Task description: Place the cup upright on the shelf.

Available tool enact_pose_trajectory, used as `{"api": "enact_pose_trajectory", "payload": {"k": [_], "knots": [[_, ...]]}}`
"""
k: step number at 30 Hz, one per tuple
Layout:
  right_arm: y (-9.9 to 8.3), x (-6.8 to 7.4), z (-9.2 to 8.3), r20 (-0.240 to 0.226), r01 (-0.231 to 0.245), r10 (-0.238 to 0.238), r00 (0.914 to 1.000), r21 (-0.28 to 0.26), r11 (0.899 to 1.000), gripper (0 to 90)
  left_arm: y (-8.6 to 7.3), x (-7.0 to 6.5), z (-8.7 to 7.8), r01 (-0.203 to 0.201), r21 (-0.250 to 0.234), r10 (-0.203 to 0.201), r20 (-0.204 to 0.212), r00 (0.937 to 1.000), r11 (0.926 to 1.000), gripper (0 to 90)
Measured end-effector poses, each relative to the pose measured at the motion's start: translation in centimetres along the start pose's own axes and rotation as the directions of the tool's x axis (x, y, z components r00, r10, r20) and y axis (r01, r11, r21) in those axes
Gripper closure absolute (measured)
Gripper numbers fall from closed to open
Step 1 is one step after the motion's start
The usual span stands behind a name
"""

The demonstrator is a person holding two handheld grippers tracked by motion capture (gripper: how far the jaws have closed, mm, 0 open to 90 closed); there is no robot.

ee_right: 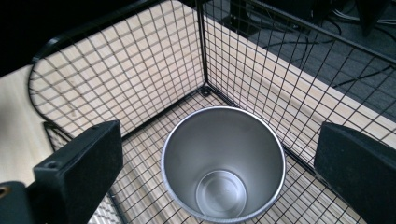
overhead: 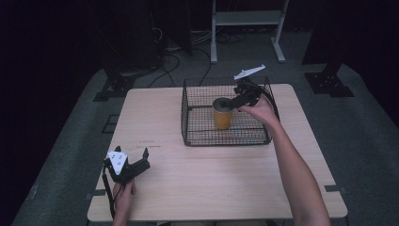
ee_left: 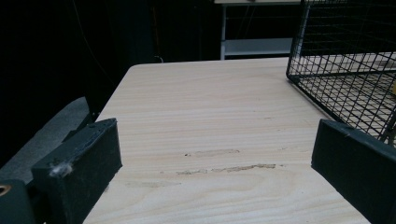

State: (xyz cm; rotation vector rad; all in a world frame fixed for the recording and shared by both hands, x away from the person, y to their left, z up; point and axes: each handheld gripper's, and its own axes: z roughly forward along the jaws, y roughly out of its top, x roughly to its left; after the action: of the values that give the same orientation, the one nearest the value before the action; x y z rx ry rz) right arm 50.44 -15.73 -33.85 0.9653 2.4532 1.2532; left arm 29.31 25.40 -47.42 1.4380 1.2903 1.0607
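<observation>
A cup (overhead: 222,114) stands upright inside a black wire basket (overhead: 197,136) on the far half of a pale wood-grain surface (overhead: 211,179). Its long axis is vertical, mouth up. From above, the cup's outside is orange-yellow; in the right gripper view the cup (ee_right: 223,161) has a smooth, brushed-metal inside, round rim and tapering wall. No label or writing can be read on it. The basket is a fine square mesh with rounded corners and a thicker top rim.

The right tongs (overhead: 234,100) hang over the cup's mouth, jaws spread wide to either side of it, holding nothing. The left tongs (overhead: 134,155) rest low near the surface's front left corner, jaws wide apart and empty, with faint scuff marks (ee_left: 224,168) on the wood between them.
</observation>
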Motion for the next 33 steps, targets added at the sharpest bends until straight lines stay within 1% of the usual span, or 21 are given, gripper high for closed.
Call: {"api": "enact_pose_trajectory", "payload": {"k": [6, 11, 19, 22, 24, 33], "knots": [[-0.3, 0.3, -1.7, 0.004, 0.004, -0.004, 1.0000, -0.004, 1.000, 0.9, 0.0, 0.0, -0.1, -0.002, -0.001, 0.002, -0.001, 1.0000, 1.0000, 0.8], [-0.8, 0.1, -3.1, 0.004, -0.005, 0.005, 1.0000, -0.031, 1.000, 1.0, 0.0, 0.0, 0.0, -0.002, 0.000, 0.002, -0.002, 1.0000, 1.0000, 0.8], [-2.1, 0.1, -4.8, -0.006, -0.010, 0.010, 0.9999, -0.057, 0.998, 1.0, 0.0, -0.1, 0.0, -0.004, 0.000, 0.004, -0.002, 1.0000, 1.0000, 0.8], [-2.6, 0.1, -5.3, -0.009, -0.010, 0.009, 0.9999, -0.062, 0.998, 1.0, 0.0, -0.1, 0.0, -0.005, 0.000, 0.005, -0.003, 1.0000, 1.0000, 0.8], [-3.0, 0.2, -5.5, -0.011, -0.009, 0.009, 0.9999, -0.050, 0.999, 1.0, 0.0, -0.1, 0.0, -0.005, 0.000, 0.005, -0.003, 1.0000, 1.0000, 0.8], [-4.7, 0.8, -6.3, -0.031, -0.001, -0.001, 0.9995, -0.053, 0.999, 1.0, 0.0, -0.1, 0.0, -0.004, 0.000, 0.004, -0.003, 1.0000, 1.0000, 0.8]]}}
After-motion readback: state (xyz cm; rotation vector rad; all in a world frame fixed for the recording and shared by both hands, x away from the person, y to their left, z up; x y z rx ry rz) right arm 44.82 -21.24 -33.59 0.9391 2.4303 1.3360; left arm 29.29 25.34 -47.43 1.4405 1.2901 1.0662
